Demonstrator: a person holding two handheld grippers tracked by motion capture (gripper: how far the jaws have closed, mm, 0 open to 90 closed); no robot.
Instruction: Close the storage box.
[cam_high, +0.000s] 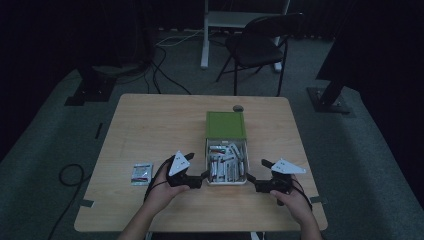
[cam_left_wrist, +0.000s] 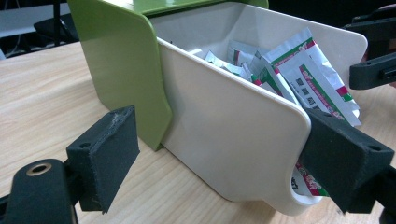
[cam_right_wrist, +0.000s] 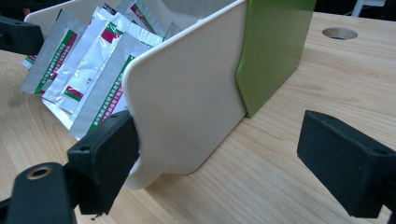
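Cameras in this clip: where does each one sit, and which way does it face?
High view: above the person's side, looking forward and down on the table; forearms, hands, left tool and right tool show.
Left gripper view: on the left tool, facing the white drawer of sachets from its left.
Right gripper view: on the right tool, facing the drawer's other side.
All three share the drawer and green box.
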